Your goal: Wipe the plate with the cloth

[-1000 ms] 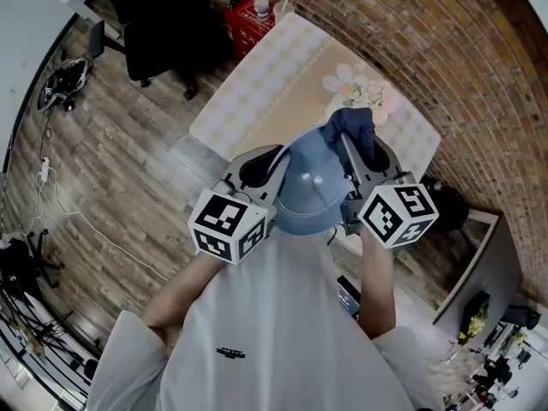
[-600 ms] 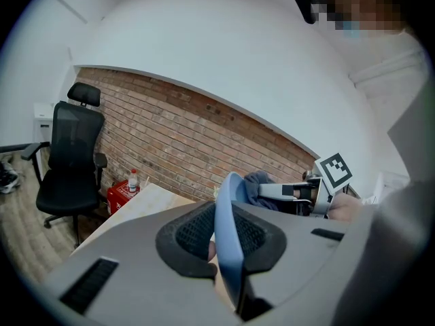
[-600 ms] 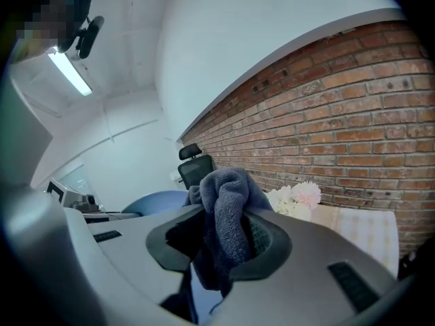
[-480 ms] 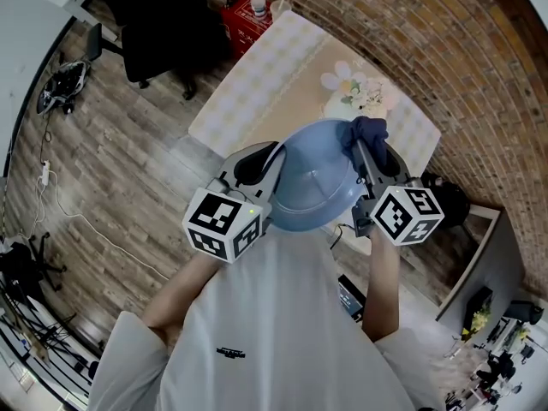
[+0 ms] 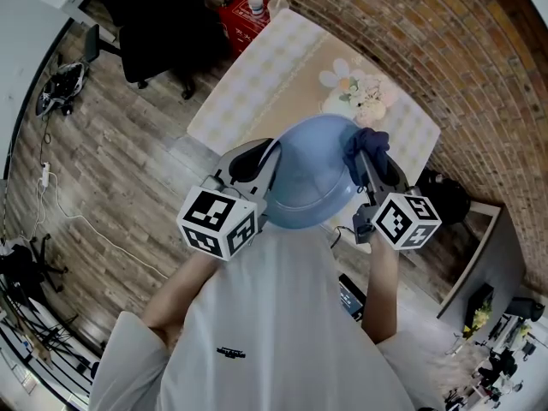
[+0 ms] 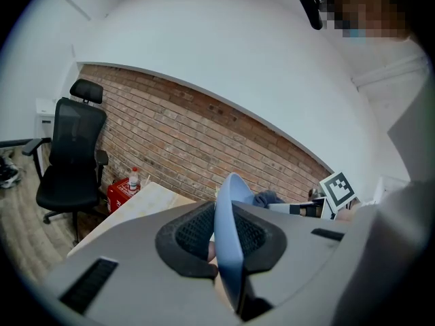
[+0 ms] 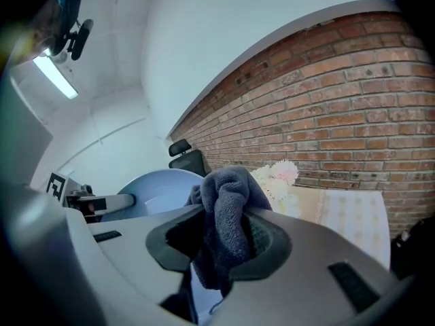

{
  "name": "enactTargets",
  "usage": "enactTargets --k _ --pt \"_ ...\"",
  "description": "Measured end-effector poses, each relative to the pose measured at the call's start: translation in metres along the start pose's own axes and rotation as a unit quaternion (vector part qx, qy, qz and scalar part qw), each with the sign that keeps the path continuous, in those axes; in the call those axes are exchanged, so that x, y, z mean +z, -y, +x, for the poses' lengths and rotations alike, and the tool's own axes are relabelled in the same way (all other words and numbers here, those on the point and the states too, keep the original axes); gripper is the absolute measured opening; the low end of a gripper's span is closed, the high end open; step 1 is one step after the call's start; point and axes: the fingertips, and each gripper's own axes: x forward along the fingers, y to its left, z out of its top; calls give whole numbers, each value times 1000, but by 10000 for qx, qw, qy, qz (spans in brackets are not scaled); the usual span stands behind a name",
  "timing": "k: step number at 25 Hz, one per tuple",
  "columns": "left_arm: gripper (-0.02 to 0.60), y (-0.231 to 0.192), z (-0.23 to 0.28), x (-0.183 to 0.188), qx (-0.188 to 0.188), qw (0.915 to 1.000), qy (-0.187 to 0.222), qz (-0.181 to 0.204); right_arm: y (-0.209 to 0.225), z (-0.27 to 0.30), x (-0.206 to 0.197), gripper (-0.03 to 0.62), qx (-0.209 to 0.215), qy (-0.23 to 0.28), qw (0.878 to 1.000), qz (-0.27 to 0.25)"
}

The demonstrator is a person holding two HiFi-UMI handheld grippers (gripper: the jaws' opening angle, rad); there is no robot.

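Note:
A light blue plate [image 5: 308,178] is held up in the air above the table, its face turned toward the right side. My left gripper [image 5: 267,171] is shut on the plate's left rim; in the left gripper view the plate [image 6: 230,236] stands edge-on between the jaws. My right gripper [image 5: 366,163] is shut on a dark blue cloth [image 5: 366,142], bunched against the plate's right rim. In the right gripper view the cloth [image 7: 228,216] fills the jaws of my right gripper [image 7: 224,243], with the plate [image 7: 153,189] behind it to the left.
Below stands a table [image 5: 257,84] with a checked cloth and a bunch of pale flowers [image 5: 360,92]. A black office chair [image 5: 158,15] and a red crate with a bottle [image 5: 248,11] stand on the wooden floor; a brick wall [image 5: 445,67] runs behind.
The plate has tipped up and shifted slightly right. The cloth in my right gripper has slid from the plate's top middle to its right rim.

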Motion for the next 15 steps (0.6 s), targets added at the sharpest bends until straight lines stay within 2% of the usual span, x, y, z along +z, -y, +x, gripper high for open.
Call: enactTargets --k 9,15 --pt "41 -8 3 9 69 9999 112 -65 5 -8 -28 120 -85 -154 9994 288" --pt "41 -13 6 17 118 9997 212 -91 0 -10 -48 120 7 -354 9986 402"
